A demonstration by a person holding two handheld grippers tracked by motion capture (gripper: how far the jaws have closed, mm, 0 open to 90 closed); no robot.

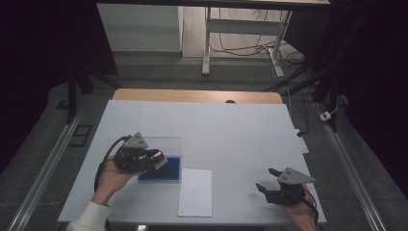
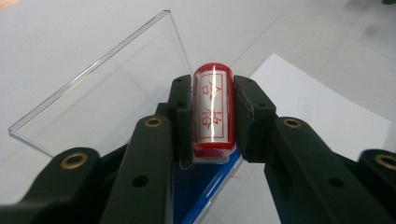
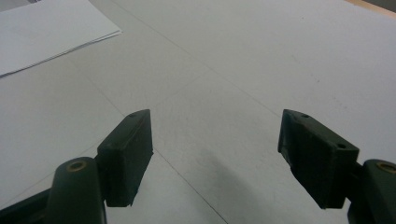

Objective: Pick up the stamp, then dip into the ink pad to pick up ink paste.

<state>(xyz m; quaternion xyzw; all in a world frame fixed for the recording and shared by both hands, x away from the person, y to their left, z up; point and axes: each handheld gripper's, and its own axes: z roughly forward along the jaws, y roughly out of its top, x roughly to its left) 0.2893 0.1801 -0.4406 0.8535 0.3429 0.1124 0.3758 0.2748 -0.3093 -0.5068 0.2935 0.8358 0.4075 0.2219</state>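
Left gripper (image 2: 212, 116): jaws clamped on red stamp (image 2: 213, 109), one on each side, directly above blue ink pad (image 2: 201, 186) with clear lid (image 2: 107, 93) raised. Paper sheet (image 1: 195, 191) just right. Right gripper (image 3: 215, 158): jaws wide, nothing between, over table (image 3: 261, 60).

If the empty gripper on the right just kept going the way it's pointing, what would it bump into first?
Probably the white table top: the open right gripper points forward and slightly down at bare surface. The sheets of paper lie off to the side of that line, though depth is hard to judge.
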